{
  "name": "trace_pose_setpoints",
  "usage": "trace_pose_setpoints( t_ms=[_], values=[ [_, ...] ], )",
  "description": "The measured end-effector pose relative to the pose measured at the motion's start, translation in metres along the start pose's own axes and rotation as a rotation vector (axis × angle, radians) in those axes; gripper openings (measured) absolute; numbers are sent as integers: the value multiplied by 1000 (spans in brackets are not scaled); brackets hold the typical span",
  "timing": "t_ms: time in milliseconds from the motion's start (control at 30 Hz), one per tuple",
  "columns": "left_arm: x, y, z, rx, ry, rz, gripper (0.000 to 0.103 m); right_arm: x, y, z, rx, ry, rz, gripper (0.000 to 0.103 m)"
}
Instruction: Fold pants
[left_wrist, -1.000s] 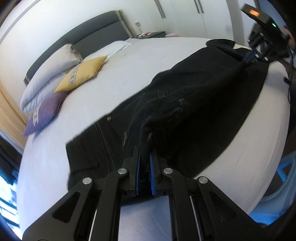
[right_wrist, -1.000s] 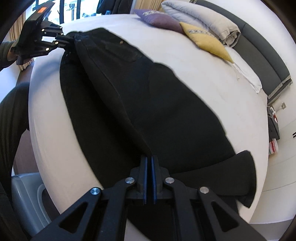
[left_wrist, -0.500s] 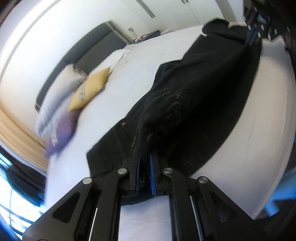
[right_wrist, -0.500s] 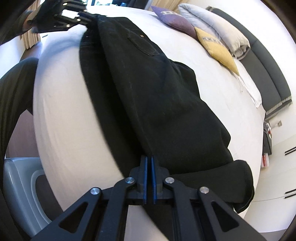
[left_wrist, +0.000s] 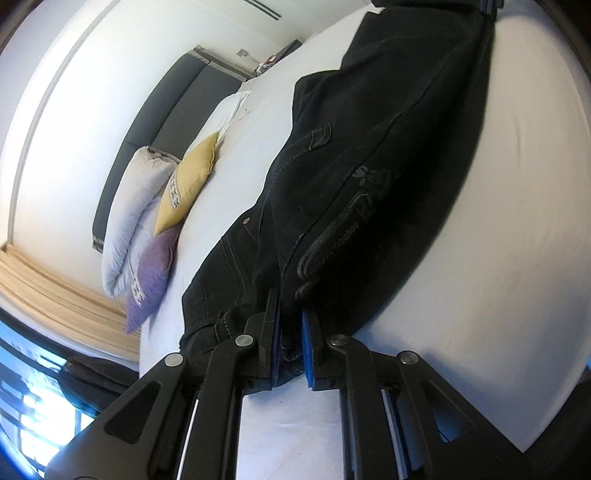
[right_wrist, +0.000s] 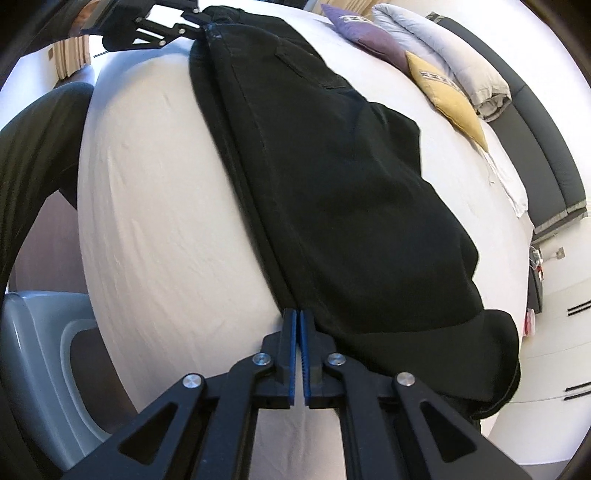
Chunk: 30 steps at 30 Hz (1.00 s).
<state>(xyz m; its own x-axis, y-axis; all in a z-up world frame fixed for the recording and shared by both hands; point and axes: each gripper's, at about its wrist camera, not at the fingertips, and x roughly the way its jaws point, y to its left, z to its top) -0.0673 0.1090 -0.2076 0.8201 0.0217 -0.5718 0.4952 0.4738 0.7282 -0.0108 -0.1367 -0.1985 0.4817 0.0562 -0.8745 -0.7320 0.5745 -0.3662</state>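
Black pants (left_wrist: 369, 177) lie folded lengthwise on a white bed (left_wrist: 498, 229), one leg over the other. My left gripper (left_wrist: 289, 325) is shut on the waistband end, thick denim bunched between its blue pads. My right gripper (right_wrist: 298, 325) is shut on the leg-hem end of the pants (right_wrist: 332, 177), at the folded edge. The left gripper also shows in the right wrist view (right_wrist: 207, 27) at the far end, holding the waistband. The cloth runs stretched between the two grippers, near the bed's edge.
A yellow cushion (left_wrist: 188, 181), a purple cushion (left_wrist: 151, 269) and a rolled white duvet (left_wrist: 129, 221) lie by the dark headboard (left_wrist: 155, 122). A grey plastic chair (right_wrist: 40, 369) stands beside the bed. A wardrobe (right_wrist: 569, 339) stands beyond the foot.
Both grippers have drawn the pants toward the bed's near edge and lowered them. The upper layer has come down over the lower one, and the pants lie narrower and straighter.
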Motion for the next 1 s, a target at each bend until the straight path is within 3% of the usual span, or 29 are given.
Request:
trace_pose_setpoints(
  t_ms=[167, 267, 333, 367, 400, 433, 567, 667, 733, 800, 833, 933, 1000],
  values=[
    [0, -2, -3, -18, 0, -11, 10, -4, -16, -10, 74, 4, -23, 3],
    [5, 0, -1, -18, 3, -7, 10, -17, -49, -22, 299, -49, 46, 3],
    [7, 1, 1, -33, 6, -4, 10, -26, -78, -40, 547, -103, 145, 5],
    [5, 2, 3, -43, 6, -5, 10, -28, -96, -55, 707, -124, 209, 10],
    [7, 6, 5, -54, 7, -9, 10, -27, -107, -66, 809, -122, 231, 22],
    [8, 6, 5, -66, 9, -12, 10, -27, -116, -78, 905, -118, 230, 27],
    [13, 12, 12, -75, 28, -12, 10, -22, -133, -96, 1111, -126, 275, 47],
    [13, 7, 16, -64, 33, -20, 13, -15, -139, -93, 1198, -124, 329, 51],
    [12, 2, 17, -35, 30, -34, 27, -9, -142, -86, 1223, -103, 291, 54],
    [10, -3, 16, 6, 26, -15, 30, -10, -144, -83, 1248, -100, 248, 54],
    [9, -4, 16, 16, 25, -11, 40, -10, -148, -86, 1274, -98, 211, 54],
    [4, 3, 17, -15, 20, 13, 65, -10, -163, -97, 1354, -85, 126, 54],
    [0, 7, 18, -37, 10, 11, 70, -10, -174, -105, 1393, -82, 83, 55]
  ],
)
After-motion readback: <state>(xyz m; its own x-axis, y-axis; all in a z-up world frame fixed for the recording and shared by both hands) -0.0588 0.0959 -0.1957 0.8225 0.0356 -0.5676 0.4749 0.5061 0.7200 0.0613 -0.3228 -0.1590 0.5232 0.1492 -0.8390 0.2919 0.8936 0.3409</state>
